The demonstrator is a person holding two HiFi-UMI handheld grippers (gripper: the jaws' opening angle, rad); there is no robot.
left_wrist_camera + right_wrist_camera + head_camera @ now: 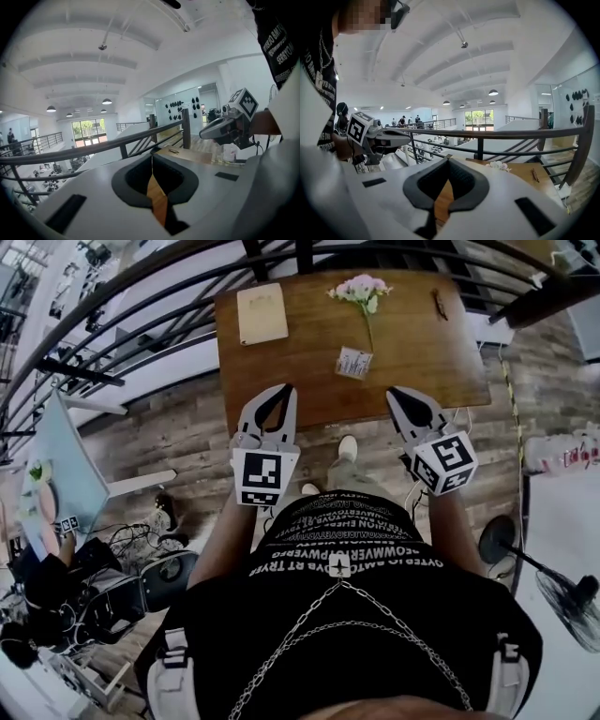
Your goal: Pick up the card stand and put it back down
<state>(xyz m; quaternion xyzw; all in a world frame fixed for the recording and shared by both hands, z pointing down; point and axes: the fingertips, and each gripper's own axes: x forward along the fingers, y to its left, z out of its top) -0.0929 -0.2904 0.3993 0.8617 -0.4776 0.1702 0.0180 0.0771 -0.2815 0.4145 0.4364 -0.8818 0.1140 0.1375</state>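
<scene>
One brown wooden surface (422,352) carries one small patterned card stand (354,362) near its front edge, one pink flower sprig (361,289), one tan notebook (262,313) and one small dark item (439,303). Two white tools, left tool (278,390) and right tool (398,392), jaws together and empty, hover at that edge, with bare wood either side of the stand

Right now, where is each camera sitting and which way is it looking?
Head view: on the person's head, looking steeply down at table, card stand, flower; shirt, left gripper, right gripper show.
Left gripper view: rides the left gripper, looking along its shut jaws toward the railing; right gripper shows at right.
Right gripper view: rides the right gripper, looking along its shut jaws toward the railing; left gripper shows at left.
Shared: both gripper views see table and railing.
</scene>
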